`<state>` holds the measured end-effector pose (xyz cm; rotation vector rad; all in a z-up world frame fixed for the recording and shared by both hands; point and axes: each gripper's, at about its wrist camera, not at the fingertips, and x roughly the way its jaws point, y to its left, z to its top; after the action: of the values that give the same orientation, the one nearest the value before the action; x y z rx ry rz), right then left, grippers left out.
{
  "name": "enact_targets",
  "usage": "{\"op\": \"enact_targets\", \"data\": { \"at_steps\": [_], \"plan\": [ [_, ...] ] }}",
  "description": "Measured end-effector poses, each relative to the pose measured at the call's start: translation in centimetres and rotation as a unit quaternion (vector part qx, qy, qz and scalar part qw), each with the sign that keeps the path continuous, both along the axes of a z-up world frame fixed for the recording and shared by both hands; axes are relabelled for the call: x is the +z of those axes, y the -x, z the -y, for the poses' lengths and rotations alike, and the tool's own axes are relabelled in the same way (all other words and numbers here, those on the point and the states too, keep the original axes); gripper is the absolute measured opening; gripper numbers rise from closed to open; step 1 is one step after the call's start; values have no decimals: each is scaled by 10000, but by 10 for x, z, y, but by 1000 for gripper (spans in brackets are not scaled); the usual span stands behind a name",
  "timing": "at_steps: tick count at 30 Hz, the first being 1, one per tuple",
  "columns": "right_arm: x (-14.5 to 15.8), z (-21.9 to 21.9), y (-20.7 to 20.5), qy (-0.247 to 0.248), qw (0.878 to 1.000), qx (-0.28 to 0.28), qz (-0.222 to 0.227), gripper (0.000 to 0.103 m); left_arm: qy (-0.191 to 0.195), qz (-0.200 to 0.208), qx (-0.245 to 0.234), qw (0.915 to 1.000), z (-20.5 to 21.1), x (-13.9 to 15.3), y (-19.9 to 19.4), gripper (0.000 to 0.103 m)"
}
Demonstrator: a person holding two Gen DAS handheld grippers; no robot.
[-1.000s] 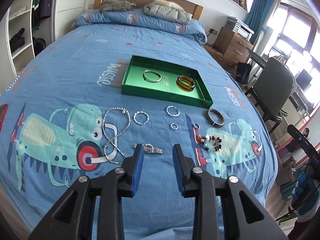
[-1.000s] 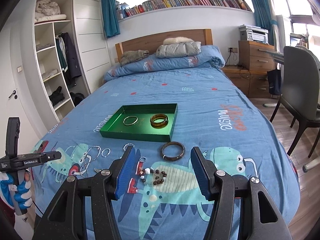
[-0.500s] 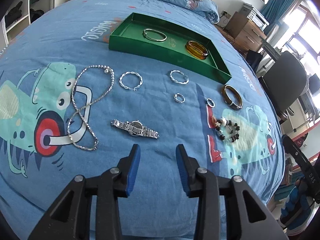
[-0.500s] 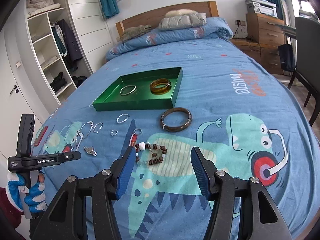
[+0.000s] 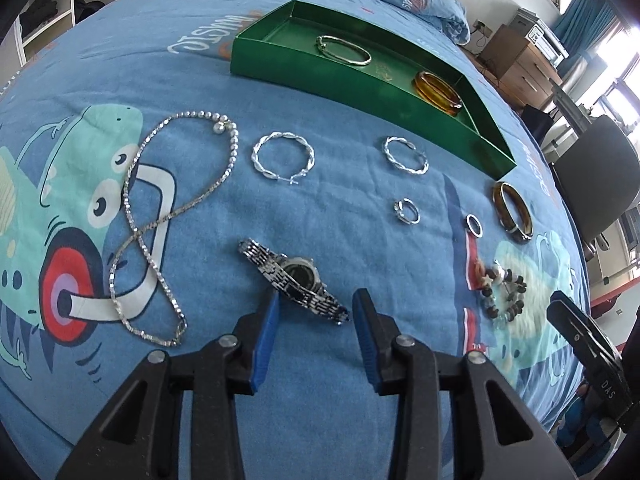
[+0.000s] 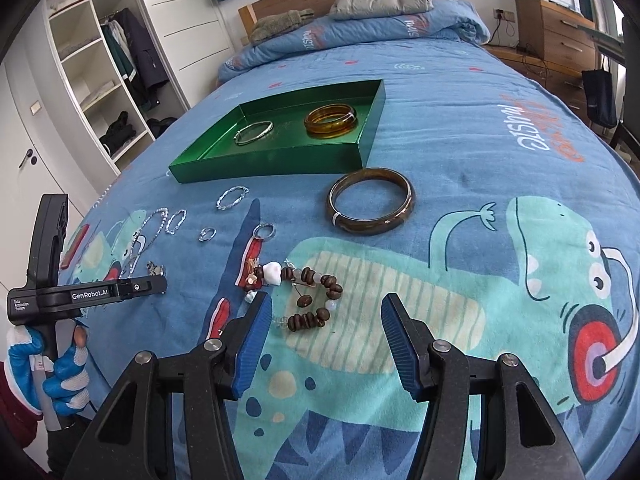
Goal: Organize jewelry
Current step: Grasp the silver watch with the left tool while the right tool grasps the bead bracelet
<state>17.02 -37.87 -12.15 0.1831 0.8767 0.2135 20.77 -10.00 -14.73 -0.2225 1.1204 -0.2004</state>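
Observation:
Over the blue bedspread my left gripper (image 5: 317,300) is open, its blue pads either side of the near end of a silver watch (image 5: 294,276) without touching it. My right gripper (image 6: 326,304) is open too, low over a brown beaded bracelet (image 6: 308,276) that lies just beyond its fingertips. A green tray (image 5: 360,76) further back holds a silver bangle (image 5: 344,50) and an amber bangle (image 5: 438,92). Loose on the cover lie a silver necklace (image 5: 160,220), two twisted hoops (image 5: 283,156), small rings (image 5: 407,211) and a dark brown bangle (image 6: 370,206).
Folded jackets (image 6: 384,0) rest on the rolled duvet by the headboard. An open wardrobe (image 6: 100,60) stands left of the bed, a wooden nightstand (image 6: 560,32) and a dark chair (image 5: 592,176) to its right. A gloved hand (image 6: 60,368) holds the left tool.
Both grippers came down toward the bedspread. The left jaws widened and now flank the watch's end. The beaded bracelet now lies just past the right fingertips.

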Motion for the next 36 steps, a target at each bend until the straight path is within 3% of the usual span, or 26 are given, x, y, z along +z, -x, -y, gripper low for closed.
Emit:
{"op": "enact_targets", "data": {
  "at_steps": [7, 12, 22, 27, 36],
  "plan": [
    [-8, -6, -14, 8, 9998, 186, -95, 56, -278, 229, -217, 9991, 16, -1, -6, 34],
    [-19, -14, -24, 47, 9991, 339, -240, 44, -316, 292, -239, 9988, 17, -2, -9, 29],
    [-36, -28, -36, 550, 9960, 542, -447, 40, -367, 394, -335, 9980, 14, -4, 2, 22],
    [-38, -19, -35, 539, 9968, 371, -451, 18, -487, 389, -455, 9970, 21, -3, 12, 21],
    [-34, -12, -8, 245, 9990, 21, -386, 12, -716, 479, -685, 9939, 29, 2, 40, 21]
  ]
}}
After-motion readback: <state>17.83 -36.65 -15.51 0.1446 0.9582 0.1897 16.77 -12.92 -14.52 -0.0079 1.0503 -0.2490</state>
